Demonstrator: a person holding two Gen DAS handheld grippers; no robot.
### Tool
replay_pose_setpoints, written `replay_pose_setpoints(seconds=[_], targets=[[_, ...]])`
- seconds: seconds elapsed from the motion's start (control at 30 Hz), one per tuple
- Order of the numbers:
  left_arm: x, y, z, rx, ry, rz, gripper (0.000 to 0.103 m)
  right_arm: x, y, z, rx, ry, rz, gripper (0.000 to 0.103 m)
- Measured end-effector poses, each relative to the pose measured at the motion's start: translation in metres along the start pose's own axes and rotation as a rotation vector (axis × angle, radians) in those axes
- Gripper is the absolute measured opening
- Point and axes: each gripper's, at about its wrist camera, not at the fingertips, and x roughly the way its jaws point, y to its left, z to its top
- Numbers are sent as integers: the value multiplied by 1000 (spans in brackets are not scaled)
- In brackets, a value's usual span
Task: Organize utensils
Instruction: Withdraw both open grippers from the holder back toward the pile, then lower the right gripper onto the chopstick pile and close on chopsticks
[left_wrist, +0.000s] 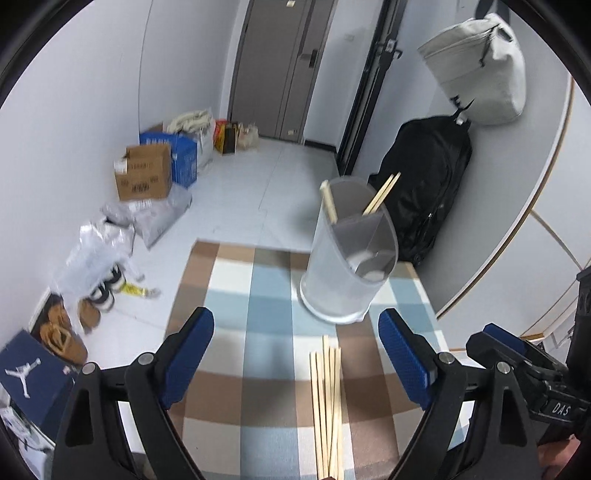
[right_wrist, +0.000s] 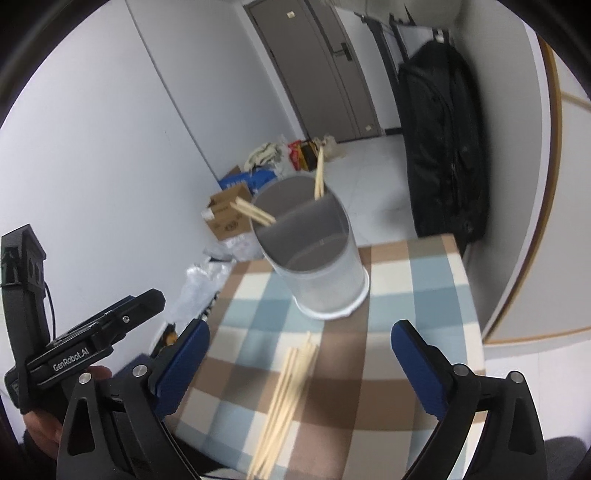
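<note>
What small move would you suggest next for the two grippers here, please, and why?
Probably lower the right gripper onto the loose chopsticks and close on one. Both grippers' jaws stand open and empty, the left gripper included; the bundle lies on the checked cloth between the jaws, and the holder already has chopsticks in its far compartment.

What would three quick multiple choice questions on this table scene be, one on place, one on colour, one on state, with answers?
1. The loose chopsticks lie:
A. in the holder
B. on the checked tablecloth, nearer than the holder
C. on the floor

2. The gripper pads are:
A. blue
B. red
C. white

3. The left gripper is:
A. shut on chopsticks
B. shut, empty
C. open, empty

Answers: B, the bundle lies on the cloth short of the utensil holder; A, the pads show blue; C, its jaws stand wide with nothing clamped.
</note>
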Motion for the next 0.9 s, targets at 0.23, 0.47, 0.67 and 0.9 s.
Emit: replay_pose_setpoints(seconds=[0.23, 0.47, 0.67, 0.9], targets=[[23, 9, -16, -26, 68, 10, 88, 25, -12, -24, 20, 100, 15, 99], [42, 23, -32, -61, 102, 13, 88, 56, -24, -36, 88, 199, 44, 99], [58, 34, -44, -69, 154, 17, 88, 84, -33, -43, 135, 279, 34, 82], [70, 52, -40, -181, 197, -2, 88, 117, -29, -44, 166, 348, 46, 55]])
